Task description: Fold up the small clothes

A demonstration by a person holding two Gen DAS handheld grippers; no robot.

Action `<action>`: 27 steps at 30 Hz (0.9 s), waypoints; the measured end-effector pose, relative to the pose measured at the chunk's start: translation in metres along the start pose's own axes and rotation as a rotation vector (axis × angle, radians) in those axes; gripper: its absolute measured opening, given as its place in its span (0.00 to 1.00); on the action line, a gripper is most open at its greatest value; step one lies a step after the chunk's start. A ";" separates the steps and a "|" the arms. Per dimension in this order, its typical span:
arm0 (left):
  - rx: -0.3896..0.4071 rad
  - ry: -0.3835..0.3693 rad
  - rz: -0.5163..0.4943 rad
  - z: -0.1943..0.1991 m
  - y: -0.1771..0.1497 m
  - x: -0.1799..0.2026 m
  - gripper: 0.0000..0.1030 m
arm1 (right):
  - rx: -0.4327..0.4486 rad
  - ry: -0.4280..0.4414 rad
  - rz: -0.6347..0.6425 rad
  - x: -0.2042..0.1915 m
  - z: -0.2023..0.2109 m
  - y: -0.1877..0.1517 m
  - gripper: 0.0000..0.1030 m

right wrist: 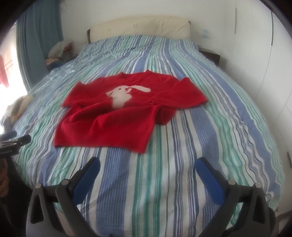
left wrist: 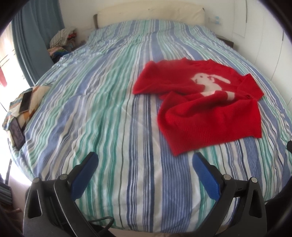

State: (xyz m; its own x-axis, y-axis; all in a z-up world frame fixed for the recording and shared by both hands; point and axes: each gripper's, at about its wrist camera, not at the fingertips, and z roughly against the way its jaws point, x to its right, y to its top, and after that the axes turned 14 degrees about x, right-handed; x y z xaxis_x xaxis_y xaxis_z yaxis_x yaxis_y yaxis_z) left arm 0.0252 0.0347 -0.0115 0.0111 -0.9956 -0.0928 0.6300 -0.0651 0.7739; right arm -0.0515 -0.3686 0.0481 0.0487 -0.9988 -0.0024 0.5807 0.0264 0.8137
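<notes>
A small red sweater [left wrist: 199,107] with a white rabbit on its front lies rumpled on the striped bedspread [left wrist: 113,109], its hem toward me and its sleeves spread to the sides. In the left wrist view it lies ahead and to the right of my left gripper [left wrist: 146,160], which is open and empty above the bed's near edge. In the right wrist view the sweater [right wrist: 127,111] lies ahead and slightly left of my right gripper [right wrist: 147,164], which is open and empty. The left gripper [right wrist: 16,140] also shows at the left edge of the right wrist view.
The bed has a cream headboard [left wrist: 151,16] against the far wall. A patterned cushion with two phones [left wrist: 23,105] lies on the bed's left edge. A pile of clothes [left wrist: 62,40] stands beside blue curtains [left wrist: 32,36] at the far left. A dark nightstand [right wrist: 209,54] is at the far right.
</notes>
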 end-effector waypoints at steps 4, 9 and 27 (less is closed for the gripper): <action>-0.007 0.010 -0.019 -0.004 0.000 0.002 1.00 | -0.009 -0.005 -0.005 0.001 -0.002 -0.001 1.00; -0.014 -0.060 0.001 -0.019 -0.005 0.000 1.00 | -0.016 0.011 -0.012 0.003 -0.008 -0.005 1.00; -0.203 -0.393 0.182 -0.109 -0.012 0.022 0.04 | -0.145 0.351 -0.232 0.028 -0.149 -0.016 0.04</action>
State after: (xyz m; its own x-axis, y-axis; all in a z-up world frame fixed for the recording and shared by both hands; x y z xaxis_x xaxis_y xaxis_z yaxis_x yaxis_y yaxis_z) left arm 0.1028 0.0213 -0.0908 -0.1346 -0.9423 0.3067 0.7841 0.0879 0.6143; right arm 0.0621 -0.3908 -0.0518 0.1619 -0.9051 -0.3932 0.7155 -0.1667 0.6785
